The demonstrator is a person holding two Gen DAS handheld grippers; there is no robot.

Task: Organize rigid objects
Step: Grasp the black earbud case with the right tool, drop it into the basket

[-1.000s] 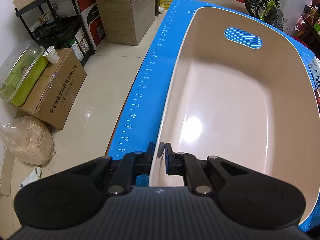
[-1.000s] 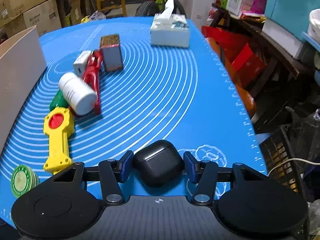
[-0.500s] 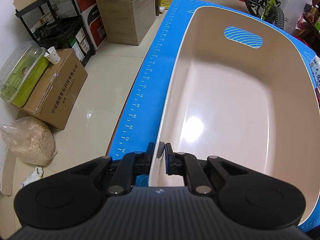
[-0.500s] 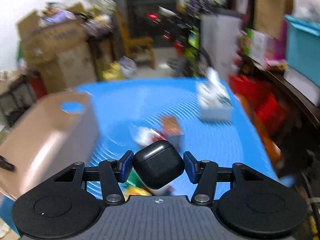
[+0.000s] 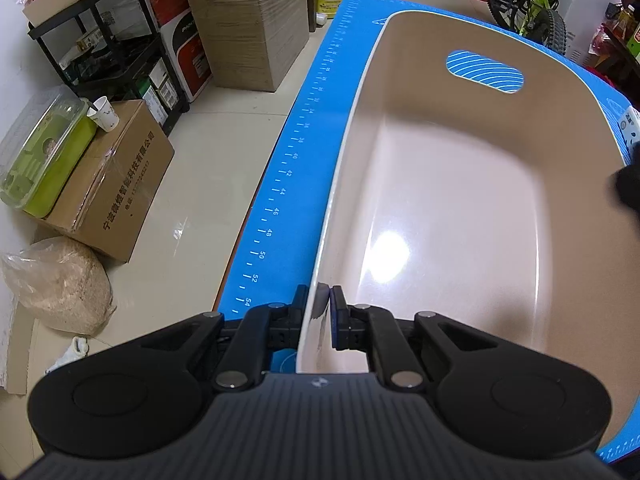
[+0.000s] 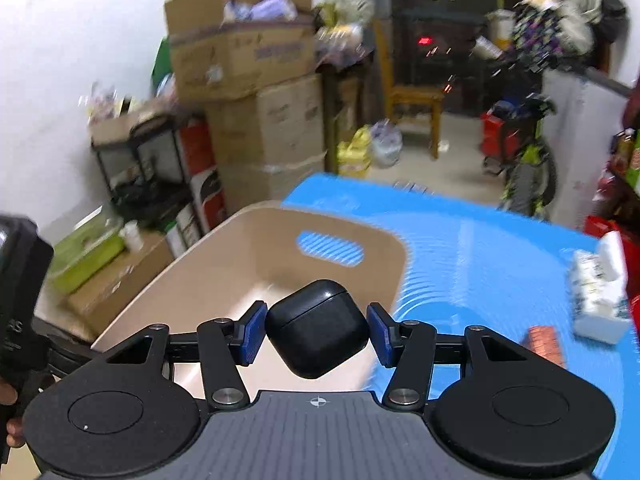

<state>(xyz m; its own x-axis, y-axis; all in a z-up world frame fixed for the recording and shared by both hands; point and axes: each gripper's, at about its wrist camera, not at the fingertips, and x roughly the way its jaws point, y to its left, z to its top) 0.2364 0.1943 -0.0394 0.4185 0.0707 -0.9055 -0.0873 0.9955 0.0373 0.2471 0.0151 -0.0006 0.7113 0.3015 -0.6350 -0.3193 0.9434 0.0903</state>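
Note:
A beige plastic bin (image 5: pixel 460 200) with a handle slot stands on the blue mat (image 5: pixel 304 152), with nothing inside it. My left gripper (image 5: pixel 318 312) is shut on the bin's near left rim. In the right wrist view my right gripper (image 6: pixel 317 330) is shut on a black earbud case (image 6: pixel 318 328) and hangs above the bin (image 6: pixel 224 272), over its near end. At the right edge of the left wrist view a dark blurred shape (image 5: pixel 628 190) shows over the bin's right rim. The other gripper's body (image 6: pixel 20 300) shows at the far left of the right wrist view.
A tissue box (image 6: pixel 598 300) and a brown block (image 6: pixel 546 342) lie on the mat to the right of the bin. Cardboard boxes (image 5: pixel 248 20), a black shelf (image 5: pixel 104 52) and a sack (image 5: pixel 56 284) stand on the floor to the left. A bicycle (image 5: pixel 532 4) stands beyond the table.
My right gripper has lifted the earbud case off the mat and swung left, from the loose items to above the bin. The left gripper kept its hold on the rim.

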